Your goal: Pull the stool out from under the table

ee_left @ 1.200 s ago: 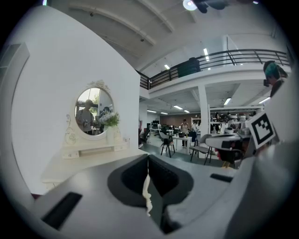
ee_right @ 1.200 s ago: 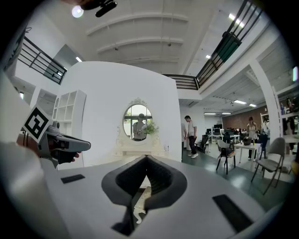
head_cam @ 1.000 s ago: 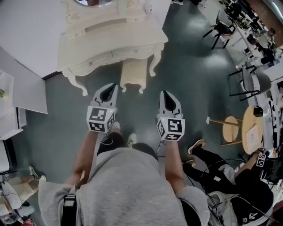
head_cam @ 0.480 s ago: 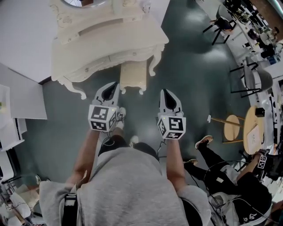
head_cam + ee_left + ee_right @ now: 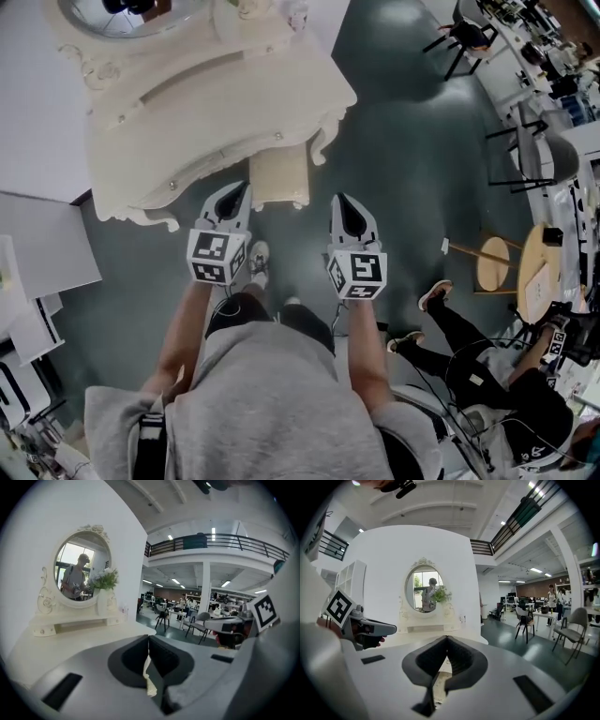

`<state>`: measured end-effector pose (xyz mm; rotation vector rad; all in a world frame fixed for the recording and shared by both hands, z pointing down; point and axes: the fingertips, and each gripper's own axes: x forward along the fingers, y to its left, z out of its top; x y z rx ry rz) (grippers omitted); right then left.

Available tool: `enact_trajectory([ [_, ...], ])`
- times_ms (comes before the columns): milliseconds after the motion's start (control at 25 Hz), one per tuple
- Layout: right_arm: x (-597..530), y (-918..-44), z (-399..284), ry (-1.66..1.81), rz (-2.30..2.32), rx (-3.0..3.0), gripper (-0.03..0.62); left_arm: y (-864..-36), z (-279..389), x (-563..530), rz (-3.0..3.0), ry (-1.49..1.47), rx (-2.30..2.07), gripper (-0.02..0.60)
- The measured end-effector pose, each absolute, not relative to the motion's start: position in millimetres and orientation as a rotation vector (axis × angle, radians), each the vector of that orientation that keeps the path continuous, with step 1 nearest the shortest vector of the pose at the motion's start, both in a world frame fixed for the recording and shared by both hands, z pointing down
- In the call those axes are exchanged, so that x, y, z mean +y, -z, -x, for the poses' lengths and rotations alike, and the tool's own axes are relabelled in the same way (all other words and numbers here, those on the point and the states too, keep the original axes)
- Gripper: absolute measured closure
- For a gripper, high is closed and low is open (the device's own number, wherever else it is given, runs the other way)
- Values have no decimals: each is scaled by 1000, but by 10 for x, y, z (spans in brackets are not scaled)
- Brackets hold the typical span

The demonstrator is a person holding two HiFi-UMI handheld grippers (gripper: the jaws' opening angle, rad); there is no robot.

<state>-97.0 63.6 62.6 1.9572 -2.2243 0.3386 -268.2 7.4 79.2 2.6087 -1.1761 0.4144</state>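
While the stool (image 5: 278, 175) stands tucked partly under the dressing-table worktop (image 5: 187, 103), only its cream seat front and two carved front legs show in the head view, at 12 o'clock from the person. The worktop fills that view from 10 to 12 o'clock, and an oval mirror (image 5: 141, 14) stands on its far edge.

Left tongs (image 5: 241, 190): jaws together, nothing between the pads. The tips point toward 12 o'clock and lie just beside the stool's left front leg in the head view. Contact cannot be confirmed from that view. The left gripper view shows the closed jaws with the worktop surface beyond them, and the mirror and a vase of flowers (image 5: 106, 581) at 10 o'clock.

Right tongs (image 5: 341, 202): jaws together, nothing between the pads. The tips point toward 12 o'clock and sit at 4 o'clock from the stool, apart from it, over the dark green floor (image 5: 403, 178). The right gripper view shows the mirror at 12 o'clock and the left tongs at 9 o'clock.

The stool seat lies between the two tips. A round wooden side table (image 5: 490, 267) stands at 3 o'clock, well apart. A seated person (image 5: 506, 394) is at 4 o'clock.
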Motion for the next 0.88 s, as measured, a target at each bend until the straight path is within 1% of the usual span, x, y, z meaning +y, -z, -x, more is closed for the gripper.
enact_trajectory([
  [160,285,-858,982,-397,-1973,-2178,582,-1114,2655,-251,-2586,-460,-1094,577],
  [360,-123,-1228,837,-475,-1995,-2131,582,-1519,2537,-601,-2556,-508,-1017,577],
  [680,-582,-2040,760,-582,-1949,-2113,582,-2299,2492,-989,-2487,-566,-995,577],
  [880,-774,-2730,712,-619,-1892,-2130,582,-2927,2425,-1050,-2444,-578,-1013,577],
])
